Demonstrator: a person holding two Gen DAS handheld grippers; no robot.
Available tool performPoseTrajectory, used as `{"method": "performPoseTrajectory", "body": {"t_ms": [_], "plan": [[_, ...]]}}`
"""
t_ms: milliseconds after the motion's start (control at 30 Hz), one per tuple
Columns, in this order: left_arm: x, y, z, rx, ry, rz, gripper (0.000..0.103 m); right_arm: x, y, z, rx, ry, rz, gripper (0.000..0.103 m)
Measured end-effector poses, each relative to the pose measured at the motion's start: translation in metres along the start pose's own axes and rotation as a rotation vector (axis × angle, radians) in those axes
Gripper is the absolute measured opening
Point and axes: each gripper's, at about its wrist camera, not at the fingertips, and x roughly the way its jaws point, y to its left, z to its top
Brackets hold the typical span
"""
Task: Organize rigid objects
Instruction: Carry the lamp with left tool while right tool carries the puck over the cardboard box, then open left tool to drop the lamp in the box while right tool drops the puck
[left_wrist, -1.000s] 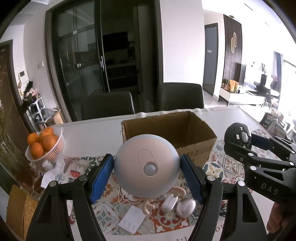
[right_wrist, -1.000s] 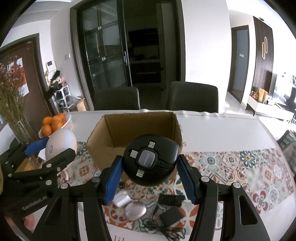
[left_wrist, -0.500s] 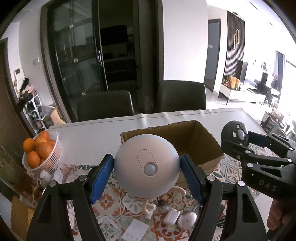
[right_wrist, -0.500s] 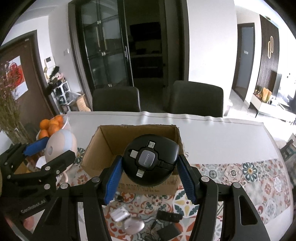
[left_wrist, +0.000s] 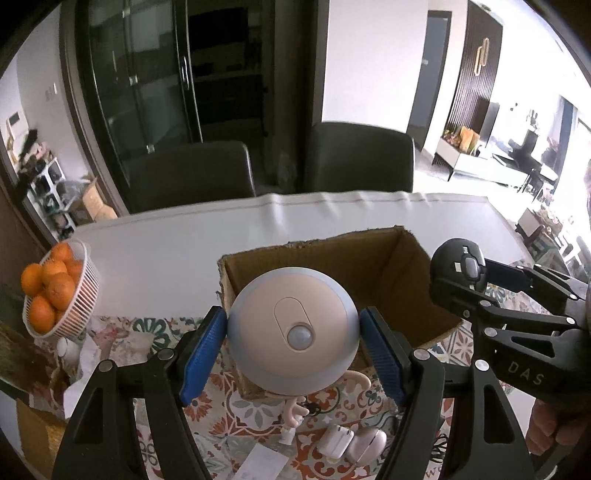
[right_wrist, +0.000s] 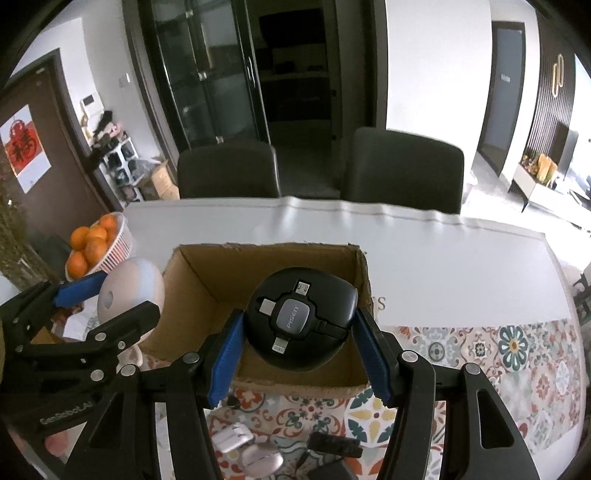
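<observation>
Cardboard box (left_wrist: 369, 266) is now sitting right under both loads: your left claw (left_wrist: 293, 352) is clamping the pink round gadget (left_wrist: 293, 328), your right claw (right_wrist: 299, 354) the black cable hub (right_wrist: 301, 319), each carried in from the counter (right_wrist: 443, 266), nearing release

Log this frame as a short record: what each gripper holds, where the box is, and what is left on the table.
left gripper: shut on round pink night light, held over the near edge of the box
right gripper: shut on black round cable hub, held over the open box
cardboard box: open, no item visible inside
still on patterned cloth: white earbud case, pink oval case, black adapters
nearby: basket of oranges, to the left
</observation>
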Motion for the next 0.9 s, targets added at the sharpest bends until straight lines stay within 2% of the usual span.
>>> {"method": "performPoseTrajectory", "body": {"t_ms": [233, 567, 700, 900], "plan": [[0.031, 0.002, 0.007, -0.039, 0.094, -0.020, 0.074, 0.039, -0.011, 0.006, 0.041, 0.130, 0.031, 0.060], [0.067, 0.007, 0.009, -0.050, 0.199, -0.012, 0.074, 0.072, -0.017, 0.003, 0.073, 0.231, 0.038, 0.060], [0.062, 0.005, 0.011, -0.035, 0.172, 0.017, 0.080, 0.078, -0.020, 0.002, 0.075, 0.239, 0.031, 0.060], [0.044, 0.006, 0.014, -0.038, 0.121, 0.058, 0.083, 0.064, -0.023, 0.006, 0.084, 0.199, 0.013, 0.061]]}}
